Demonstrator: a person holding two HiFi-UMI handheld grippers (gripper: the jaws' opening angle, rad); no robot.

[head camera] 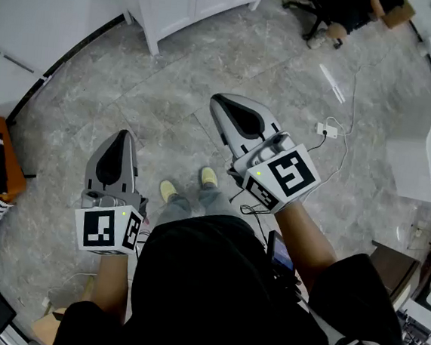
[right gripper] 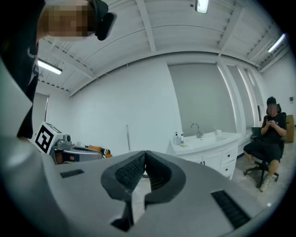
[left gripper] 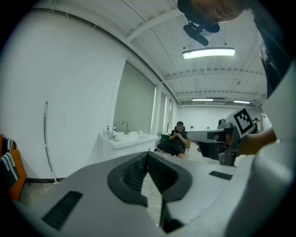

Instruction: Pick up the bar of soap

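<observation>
Facing the cabinet (head camera: pixel 175 5) from well apart, the left hand-held gripper (head camera: pixel 121 136) and the right hand-held gripper (head camera: pixel 217 100) were both fully closed, holding nothing.

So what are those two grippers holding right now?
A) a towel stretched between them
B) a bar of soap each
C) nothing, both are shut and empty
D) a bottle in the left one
C: the left gripper and the right gripper each show their jaws closed tip to tip, with nothing between them.
</observation>
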